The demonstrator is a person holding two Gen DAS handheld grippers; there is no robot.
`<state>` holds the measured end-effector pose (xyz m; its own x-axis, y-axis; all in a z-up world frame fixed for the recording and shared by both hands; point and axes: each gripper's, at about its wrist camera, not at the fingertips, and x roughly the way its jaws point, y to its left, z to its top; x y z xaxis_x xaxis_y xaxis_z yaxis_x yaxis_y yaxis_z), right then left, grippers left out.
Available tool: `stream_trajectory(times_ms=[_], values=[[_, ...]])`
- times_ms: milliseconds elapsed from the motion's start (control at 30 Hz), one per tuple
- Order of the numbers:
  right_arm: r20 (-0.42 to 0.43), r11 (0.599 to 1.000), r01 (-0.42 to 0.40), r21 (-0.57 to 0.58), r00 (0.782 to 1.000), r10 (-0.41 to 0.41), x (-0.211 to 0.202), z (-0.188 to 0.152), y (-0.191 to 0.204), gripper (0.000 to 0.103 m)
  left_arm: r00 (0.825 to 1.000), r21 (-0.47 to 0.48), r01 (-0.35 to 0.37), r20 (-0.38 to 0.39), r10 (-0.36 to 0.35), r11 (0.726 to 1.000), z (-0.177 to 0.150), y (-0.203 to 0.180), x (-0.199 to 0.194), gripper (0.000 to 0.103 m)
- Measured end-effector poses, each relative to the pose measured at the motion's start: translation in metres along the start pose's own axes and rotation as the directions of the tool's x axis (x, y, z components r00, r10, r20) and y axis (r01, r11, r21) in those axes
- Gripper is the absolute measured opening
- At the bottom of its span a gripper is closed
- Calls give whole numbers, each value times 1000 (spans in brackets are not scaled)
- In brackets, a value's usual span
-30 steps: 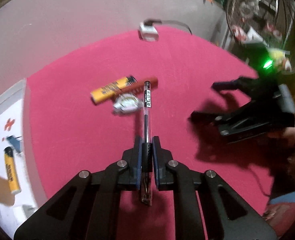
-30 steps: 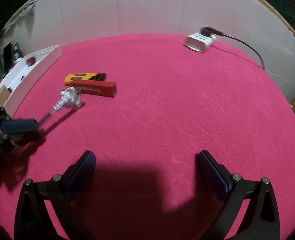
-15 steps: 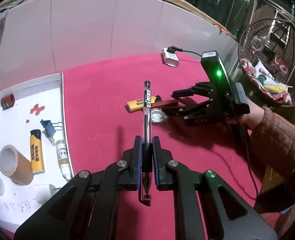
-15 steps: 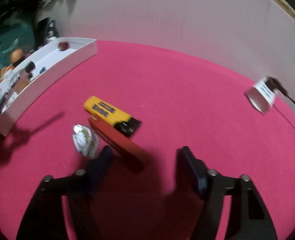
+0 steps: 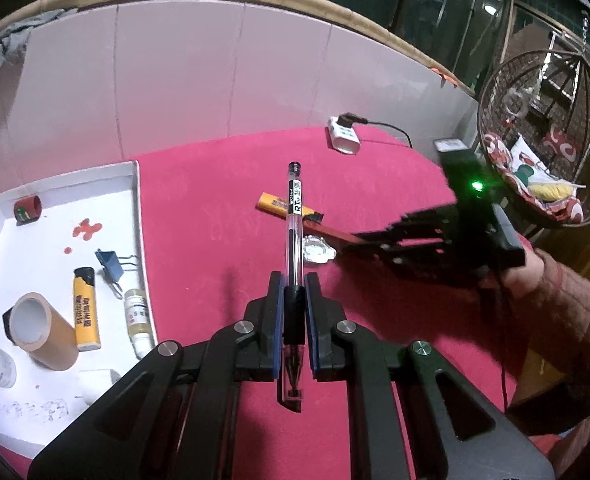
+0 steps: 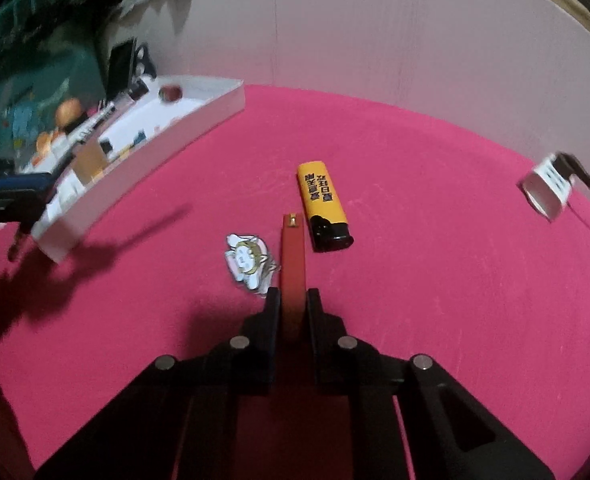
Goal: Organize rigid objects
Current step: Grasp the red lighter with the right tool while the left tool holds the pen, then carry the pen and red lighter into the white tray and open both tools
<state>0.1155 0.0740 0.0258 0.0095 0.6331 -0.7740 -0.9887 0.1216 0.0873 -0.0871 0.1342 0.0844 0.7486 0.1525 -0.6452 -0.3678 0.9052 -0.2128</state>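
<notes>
Left hand-held gripper (image 5: pixel 293 300) clamped on a clear gel pen (image 5: pixel 294 240), barrel running straight ahead along the fingers toward 12 o'clock, capped tip trailing back past the pads toward 6. Right hand-held gripper (image 6: pixel 293 300) closed on the near end of a flat red bar (image 6: pixel 293 256), probably a slim case or ruler-like piece, its long axis likewise pointing to 12 o'clock from the jaws, far end apparently resting on the red cloth of the bench (image 6: pixel 435 300).

Beside that bar, at about 1 o'clock and just alongside it, a yellow lighter (image 6: pixel 323 204), lying nearly parallel, black head toward the gripper. At about 10 o'clock, close to the bar, a small cartoon-figure charm (image 6: pixel 249 262).

White tray (image 5: pixel 137 208) at 9 to 10 o'clock of the left gripper, already holding a tape roll (image 5: pixel 35 324), a second yellow lighter (image 5: pixel 85 314), a small bottle (image 5: pixel 137 314), a blue binder clip (image 5: pixel 109 262). Same tray at 10 o'clock and well apart from the right gripper.

Judged from the layout: tray nearer the left hand, so the pen likely reaches it first; the bar needs a lift clear of lighter and charm, then a long carry toward 10 o'clock. White charger (image 6: pixel 545 190) with cable off at 2 o'clock, out of the way.
</notes>
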Motion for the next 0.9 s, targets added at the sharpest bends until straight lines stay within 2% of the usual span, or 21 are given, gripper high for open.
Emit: stream_trajectory(times_ms=[200,333,500,667,900], values=[[138,988,-52,145,990,32,-32,-3,3,10,999,-11,-8,49,8,1000,3,4,-12,9],[252,978,-71,195,968,20,-58,3,13,10,997,-30,-18,78,20,999,5,8,-20,9],[319,984,-80,157,947,26,-81,22,31,10,993,-64,-30,112,37,998,5,17,-31,9],[362,990,-97,102,931,54,-97,34,51,10,985,-79,-85,145,96,993,5,29,-43,9],[376,991,-126,35,921,104,-90,63,84,10,966,-124,-164,180,184,979,9,61,-63,9]])
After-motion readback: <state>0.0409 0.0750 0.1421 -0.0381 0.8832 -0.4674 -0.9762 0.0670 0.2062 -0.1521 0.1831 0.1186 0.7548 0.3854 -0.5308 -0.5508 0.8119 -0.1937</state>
